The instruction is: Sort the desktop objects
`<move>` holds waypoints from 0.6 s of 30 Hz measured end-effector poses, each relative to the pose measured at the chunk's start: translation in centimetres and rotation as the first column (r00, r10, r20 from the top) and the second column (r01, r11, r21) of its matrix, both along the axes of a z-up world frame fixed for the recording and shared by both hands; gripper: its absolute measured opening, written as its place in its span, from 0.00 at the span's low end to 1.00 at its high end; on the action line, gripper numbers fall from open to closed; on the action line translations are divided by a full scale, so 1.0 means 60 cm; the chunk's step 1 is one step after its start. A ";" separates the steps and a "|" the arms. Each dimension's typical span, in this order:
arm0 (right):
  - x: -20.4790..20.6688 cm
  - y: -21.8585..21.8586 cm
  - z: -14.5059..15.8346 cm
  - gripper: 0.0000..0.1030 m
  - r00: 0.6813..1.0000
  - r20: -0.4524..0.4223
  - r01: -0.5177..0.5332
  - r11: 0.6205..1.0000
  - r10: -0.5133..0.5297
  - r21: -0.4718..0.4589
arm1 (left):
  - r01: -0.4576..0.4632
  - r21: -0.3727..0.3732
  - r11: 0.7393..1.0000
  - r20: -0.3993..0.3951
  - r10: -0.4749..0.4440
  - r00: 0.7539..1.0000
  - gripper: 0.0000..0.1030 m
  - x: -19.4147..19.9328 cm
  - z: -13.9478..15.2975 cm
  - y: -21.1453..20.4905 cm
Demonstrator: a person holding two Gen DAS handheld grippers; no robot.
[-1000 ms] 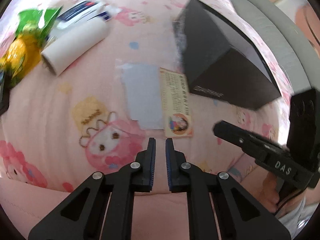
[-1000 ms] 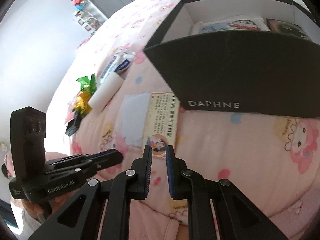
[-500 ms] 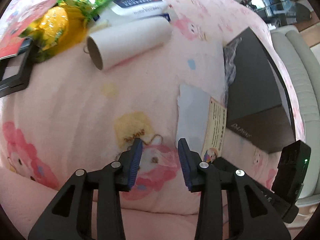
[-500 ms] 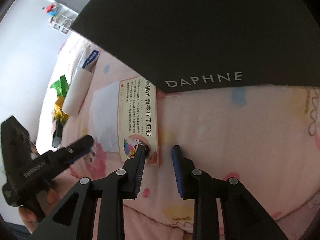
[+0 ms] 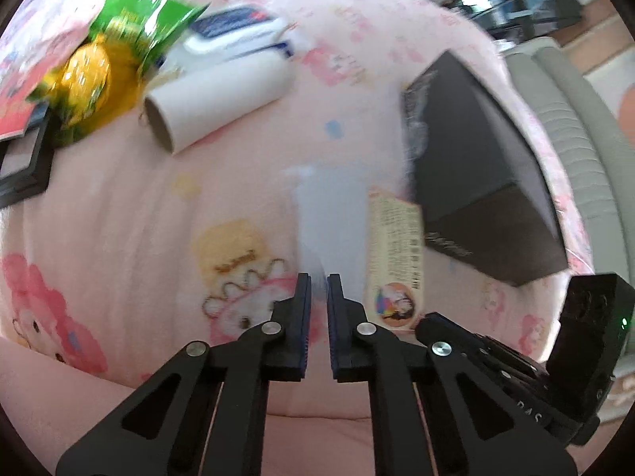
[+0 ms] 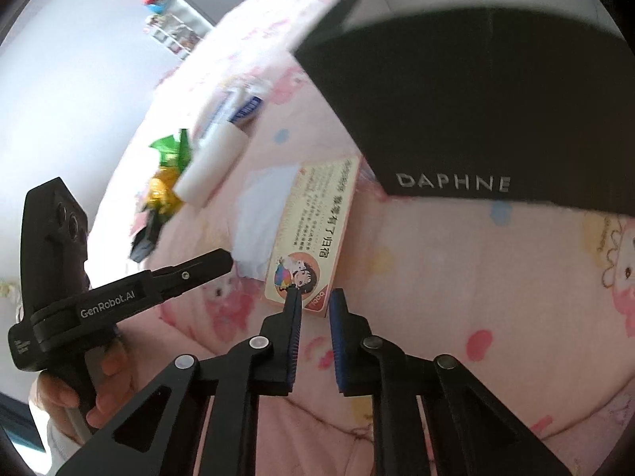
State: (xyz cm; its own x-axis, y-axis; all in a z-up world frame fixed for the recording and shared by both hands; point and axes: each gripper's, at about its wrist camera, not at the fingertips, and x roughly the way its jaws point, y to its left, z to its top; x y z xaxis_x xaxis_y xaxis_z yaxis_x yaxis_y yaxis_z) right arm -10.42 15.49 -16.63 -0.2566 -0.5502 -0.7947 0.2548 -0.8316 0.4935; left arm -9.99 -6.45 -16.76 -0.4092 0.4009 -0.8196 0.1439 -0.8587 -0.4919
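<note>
A printed card (image 5: 397, 246) (image 6: 313, 222) lies flat on the pink blanket beside a pale paper sheet (image 5: 329, 214) (image 6: 266, 206), in front of the black DAPHNE box (image 5: 476, 182) (image 6: 496, 99). My left gripper (image 5: 318, 281) (image 6: 226, 256) is closing; its pads are nearly together at the sheet's near edge with nothing between them. My right gripper (image 6: 315, 295) (image 5: 422, 323) is closing too. Its tips sit at the card's near end, and the card stays flat.
A white cardboard roll (image 5: 222, 99) (image 6: 210, 170), a green and yellow snack bag (image 5: 111, 47) (image 6: 166, 174) and a blue and white pack (image 5: 238, 35) (image 6: 246, 107) lie at the far left. A black frame (image 5: 24, 166) is at the left edge. A hand (image 6: 59, 396) holds the left gripper.
Both grippers stood a little open half a second ago and are now closed again. The right gripper has drawn back from the box, which no longer fills its view.
</note>
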 end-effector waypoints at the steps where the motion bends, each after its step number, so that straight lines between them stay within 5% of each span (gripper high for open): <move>1: 0.003 0.003 0.007 0.11 1.000 -0.012 -0.007 1.000 0.007 -0.012 | 0.019 0.019 1.000 -0.015 -0.018 1.000 0.06 0.003 0.004 0.004; 7: 0.001 0.004 0.027 0.11 0.999 -0.037 -0.008 0.998 0.006 -0.062 | 0.078 0.039 0.996 -0.066 -0.075 0.995 0.06 0.004 0.015 0.019; 12: -0.004 -0.002 0.013 0.11 1.000 -0.018 0.001 0.999 -0.001 -0.034 | 0.033 0.042 0.999 -0.032 -0.031 0.999 0.07 0.000 0.010 -0.004; 15: -0.013 0.008 -0.014 0.11 0.998 0.040 0.051 0.998 -0.052 0.020 | -0.055 0.031 0.998 0.036 0.053 0.998 0.27 -0.010 0.001 -0.029; 18: -0.021 0.021 -0.030 0.19 0.993 0.085 0.084 0.996 -0.085 0.024 | -0.096 -0.001 0.995 0.094 0.096 0.991 0.31 -0.023 -0.011 -0.040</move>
State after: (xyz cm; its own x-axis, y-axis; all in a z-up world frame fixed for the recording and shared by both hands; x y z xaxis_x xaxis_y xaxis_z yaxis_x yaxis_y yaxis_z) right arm -11.66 16.73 -18.45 -0.2317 -0.5126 -0.8268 0.1406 -0.8586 0.4929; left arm -11.36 -8.82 -17.44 -0.3672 0.3665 -0.8549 0.2714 -0.8369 -0.4754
